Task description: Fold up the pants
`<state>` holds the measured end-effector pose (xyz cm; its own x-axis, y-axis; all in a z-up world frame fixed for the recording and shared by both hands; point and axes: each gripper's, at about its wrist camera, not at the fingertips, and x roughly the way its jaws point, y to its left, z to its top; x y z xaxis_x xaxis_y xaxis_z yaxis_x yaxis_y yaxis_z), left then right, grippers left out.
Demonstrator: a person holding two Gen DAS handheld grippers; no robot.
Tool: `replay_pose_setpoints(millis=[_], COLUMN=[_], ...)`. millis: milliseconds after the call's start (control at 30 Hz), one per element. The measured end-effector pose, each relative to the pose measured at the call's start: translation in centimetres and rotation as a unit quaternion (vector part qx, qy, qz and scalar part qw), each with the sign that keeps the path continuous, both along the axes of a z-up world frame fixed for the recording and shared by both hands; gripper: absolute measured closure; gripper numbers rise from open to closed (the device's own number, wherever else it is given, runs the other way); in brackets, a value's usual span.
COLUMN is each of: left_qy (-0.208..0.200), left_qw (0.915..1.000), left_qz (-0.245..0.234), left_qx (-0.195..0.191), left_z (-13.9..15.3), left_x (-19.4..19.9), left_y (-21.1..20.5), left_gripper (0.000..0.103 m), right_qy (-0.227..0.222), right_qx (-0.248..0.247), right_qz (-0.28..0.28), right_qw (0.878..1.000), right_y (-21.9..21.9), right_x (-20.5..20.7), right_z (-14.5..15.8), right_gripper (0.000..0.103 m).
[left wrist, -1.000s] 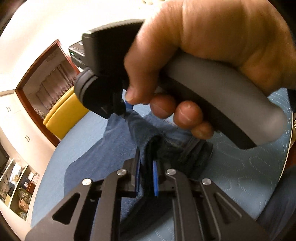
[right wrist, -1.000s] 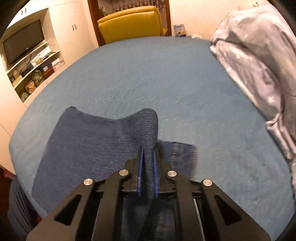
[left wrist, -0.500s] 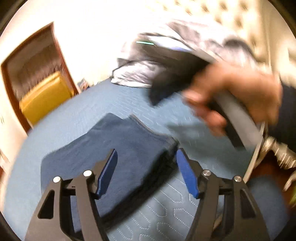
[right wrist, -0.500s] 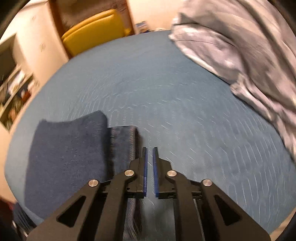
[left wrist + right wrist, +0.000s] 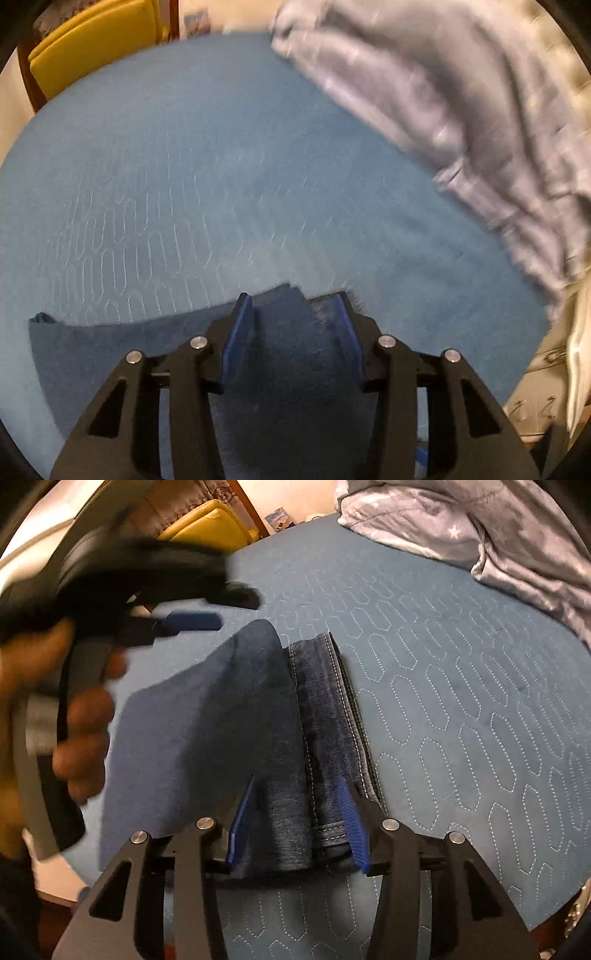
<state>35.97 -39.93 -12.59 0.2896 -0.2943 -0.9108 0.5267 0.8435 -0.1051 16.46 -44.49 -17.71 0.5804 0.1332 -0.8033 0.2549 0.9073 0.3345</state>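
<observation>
The dark blue pants (image 5: 221, 720) lie folded flat on the blue quilted bed cover (image 5: 443, 701), with a stitched hem strip (image 5: 328, 701) along their right side. My right gripper (image 5: 298, 781) hovers low over the near end of the pants. Its jaws are opening; the cloth lies under the gap, and the pads do not press it. In the left wrist view my left gripper (image 5: 293, 299) points down over a corner of the pants (image 5: 288, 369). Its jaws are closing but stand apart, gripping nothing. A hand holds that left gripper (image 5: 221, 609), blurred, at the left of the right wrist view.
A crumpled grey duvet with stars (image 5: 461, 110) (image 5: 480, 528) covers the back right of the bed. A yellow armchair (image 5: 92, 40) (image 5: 210, 524) stands beyond the far edge. The bed's near left edge shows by the hand (image 5: 59, 878).
Both grippers let go of the pants, which now lie flat and folded. My left gripper swung across and rolled, opened wide, then narrowed. My right gripper sank and opened.
</observation>
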Motion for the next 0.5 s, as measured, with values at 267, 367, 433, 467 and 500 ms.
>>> replay_pose_setpoints(millis=[267, 367, 433, 467, 500], left_qy=[-0.01, -0.012, -0.02, -0.029, -0.031], left_qw=[0.9978, 0.9987, 0.9985, 0.998, 0.9979], left_qz=[-0.023, -0.026, -0.033, -0.039, -0.042], left_qx=[0.061, 0.042, 0.038, 0.04, 0.04], left_z=[-1.2, 0.1, 0.4, 0.7, 0.8], left_x=[-0.8, -1.2, -1.7, -2.1, -2.1], left_y=[-1.7, -1.8, -2.3, -2.6, -3.2], left_gripper=[0.092, 0.094, 0.097, 0.1, 0.101], right_qy=[-0.015, -0.03, -0.033, -0.032, -0.031], right_qx=[0.003, 0.002, 0.002, 0.006, 0.005], right_qz=[0.01, 0.008, 0.005, 0.003, 0.002], right_qw=[1.0, 1.0, 0.999, 0.999, 1.0], right_y=[0.3, -0.2, -0.4, -0.6, -0.6], right_x=[-0.7, -1.4, -1.9, -2.2, -2.3], right_z=[0.1, 1.1, 1.5, 1.6, 1.6], right_gripper=[0.091, 0.091, 0.091, 0.091, 0.091])
